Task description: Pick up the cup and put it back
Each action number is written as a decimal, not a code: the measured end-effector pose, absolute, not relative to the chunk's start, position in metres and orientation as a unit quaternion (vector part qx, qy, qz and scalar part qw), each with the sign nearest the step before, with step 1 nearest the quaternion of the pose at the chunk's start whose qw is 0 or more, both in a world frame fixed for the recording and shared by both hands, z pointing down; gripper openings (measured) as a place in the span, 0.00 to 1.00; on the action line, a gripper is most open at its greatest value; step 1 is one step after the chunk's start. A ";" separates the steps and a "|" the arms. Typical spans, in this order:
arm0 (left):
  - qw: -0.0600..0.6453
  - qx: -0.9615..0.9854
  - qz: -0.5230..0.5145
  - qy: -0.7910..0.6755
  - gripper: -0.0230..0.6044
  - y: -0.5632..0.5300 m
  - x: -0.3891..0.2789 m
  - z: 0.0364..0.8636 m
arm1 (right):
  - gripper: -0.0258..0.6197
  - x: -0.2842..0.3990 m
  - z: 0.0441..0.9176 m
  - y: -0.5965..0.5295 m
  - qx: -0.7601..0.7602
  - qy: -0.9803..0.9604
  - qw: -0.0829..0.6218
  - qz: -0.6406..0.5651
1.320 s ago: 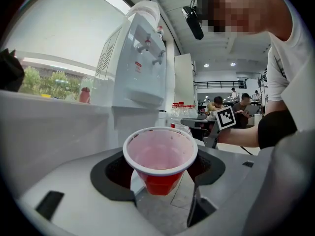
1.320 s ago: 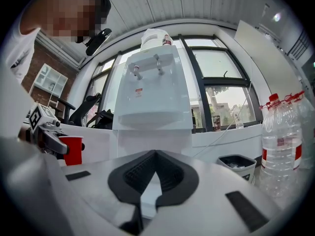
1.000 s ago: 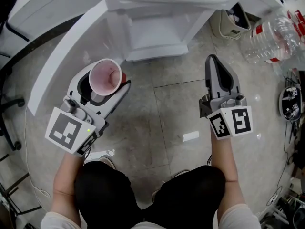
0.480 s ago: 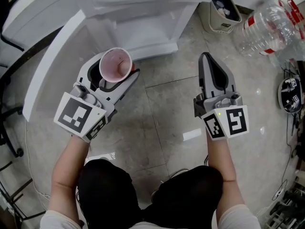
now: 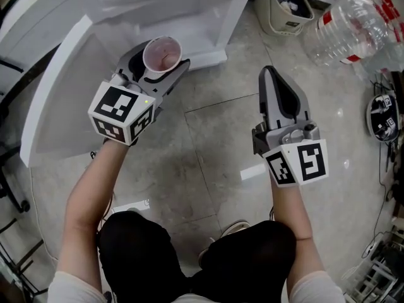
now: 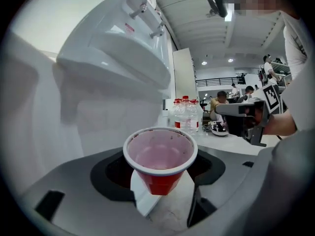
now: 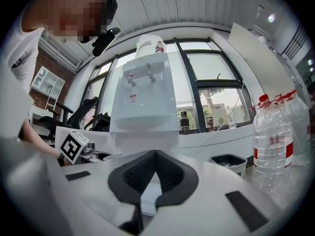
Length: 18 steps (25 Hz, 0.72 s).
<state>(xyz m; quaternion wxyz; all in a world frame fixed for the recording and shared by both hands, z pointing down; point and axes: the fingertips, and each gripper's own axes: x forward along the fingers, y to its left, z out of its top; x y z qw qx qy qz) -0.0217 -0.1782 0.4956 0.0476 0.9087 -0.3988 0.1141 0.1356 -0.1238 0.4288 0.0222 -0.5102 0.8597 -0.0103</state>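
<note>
A red cup (image 5: 162, 53) with a white rim and a pinkish inside stands upright between the jaws of my left gripper (image 5: 161, 60), which is shut on its sides. In the left gripper view the cup (image 6: 160, 162) fills the middle, held in the air above the floor, with the white water dispenser (image 6: 118, 53) close ahead. In the head view the cup is just in front of the dispenser's (image 5: 189, 17) lower recess. My right gripper (image 5: 273, 76) hovers over the tiled floor to the right, jaws shut and empty; the same right gripper (image 7: 156, 155) points level at the dispenser (image 7: 145, 92).
A white panel (image 5: 57, 87) slants down the left beside the dispenser. A beige bin (image 5: 284, 8) stands right of the dispenser, and large clear water bottles (image 5: 353, 30) lie further right. Cables and gear (image 5: 384, 115) sit at the right edge. My legs are below.
The left gripper has carried the cup up the picture and slightly right, toward the dispenser's base. The right gripper has barely shifted.
</note>
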 end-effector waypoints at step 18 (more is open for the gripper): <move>0.137 0.870 0.170 -0.442 0.55 -0.301 -0.003 0.591 | 0.07 0.149 0.438 -0.112 -0.510 0.860 0.008 -0.022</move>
